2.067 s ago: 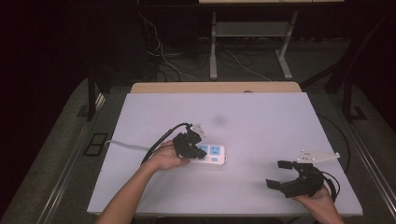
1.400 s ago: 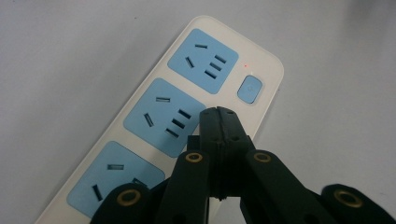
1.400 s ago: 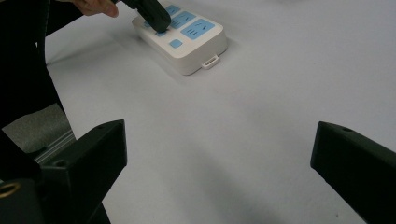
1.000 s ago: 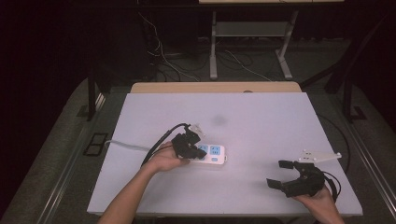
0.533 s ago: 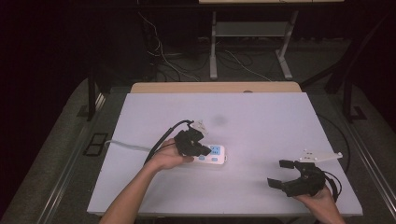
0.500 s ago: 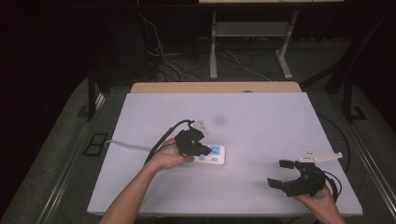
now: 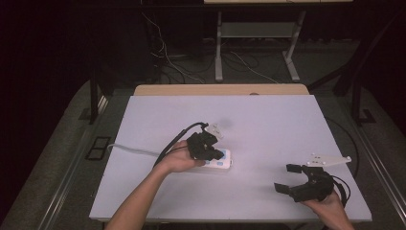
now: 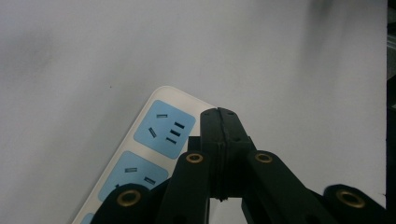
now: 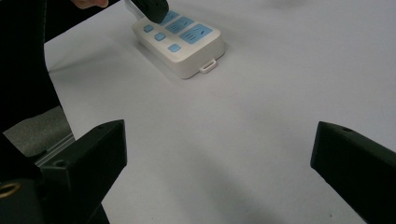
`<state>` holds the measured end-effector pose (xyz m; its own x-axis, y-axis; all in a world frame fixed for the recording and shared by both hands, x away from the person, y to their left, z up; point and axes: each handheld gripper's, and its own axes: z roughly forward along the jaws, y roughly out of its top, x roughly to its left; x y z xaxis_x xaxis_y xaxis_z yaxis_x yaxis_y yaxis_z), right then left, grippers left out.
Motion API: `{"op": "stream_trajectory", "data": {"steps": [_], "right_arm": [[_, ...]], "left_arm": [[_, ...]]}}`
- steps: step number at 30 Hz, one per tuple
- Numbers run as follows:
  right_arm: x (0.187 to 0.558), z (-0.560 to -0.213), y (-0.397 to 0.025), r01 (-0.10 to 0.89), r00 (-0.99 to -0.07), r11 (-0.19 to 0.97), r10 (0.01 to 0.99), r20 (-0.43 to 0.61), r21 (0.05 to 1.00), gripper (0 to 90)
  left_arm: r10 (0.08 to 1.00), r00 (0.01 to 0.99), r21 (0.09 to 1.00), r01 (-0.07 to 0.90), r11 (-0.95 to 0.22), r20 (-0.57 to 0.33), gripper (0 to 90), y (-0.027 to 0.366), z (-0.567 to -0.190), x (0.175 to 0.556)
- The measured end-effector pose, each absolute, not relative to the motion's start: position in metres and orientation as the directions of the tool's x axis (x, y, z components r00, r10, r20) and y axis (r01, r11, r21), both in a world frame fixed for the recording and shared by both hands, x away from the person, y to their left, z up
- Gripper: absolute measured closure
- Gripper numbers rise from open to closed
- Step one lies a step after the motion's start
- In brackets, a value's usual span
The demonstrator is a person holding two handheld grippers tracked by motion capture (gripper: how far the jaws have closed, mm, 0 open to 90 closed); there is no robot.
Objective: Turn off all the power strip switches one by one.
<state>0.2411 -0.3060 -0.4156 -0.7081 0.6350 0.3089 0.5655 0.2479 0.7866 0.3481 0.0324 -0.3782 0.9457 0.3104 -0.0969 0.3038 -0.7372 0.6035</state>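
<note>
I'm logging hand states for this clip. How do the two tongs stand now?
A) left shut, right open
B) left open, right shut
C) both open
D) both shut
A: the left tongs are pressed together over the power strip; the right tongs gape wide above the table.

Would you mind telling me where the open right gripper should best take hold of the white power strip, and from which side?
Probably across its free short end, coming in from the right. The power strip lies flat on the table, the closed left gripper sits over its cable end, and the end with the small tab faces the right gripper. The body looks narrow enough for the open jaws.
</note>
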Motion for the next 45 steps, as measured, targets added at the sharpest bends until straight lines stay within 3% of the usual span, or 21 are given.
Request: {"op": "stream_trajectory", "data": {"steps": [38,45], "right_arm": [[0.241,-0.416,-0.307,0.566,-0.712,0.258,0.631,0.307,0.783,3.5],[0.241,-0.417,-0.306,0.569,-0.712,0.261,0.631,0.308,0.779,3.5]], "left_arm": [[0.300,0.950,0.530,0.301,-0.793,-0.091,89.4,0.019,-0.403,0.353],[0.307,0.942,0.534,0.332,-0.777,-0.138,89.4,0.022,-0.404,0.357]]}}
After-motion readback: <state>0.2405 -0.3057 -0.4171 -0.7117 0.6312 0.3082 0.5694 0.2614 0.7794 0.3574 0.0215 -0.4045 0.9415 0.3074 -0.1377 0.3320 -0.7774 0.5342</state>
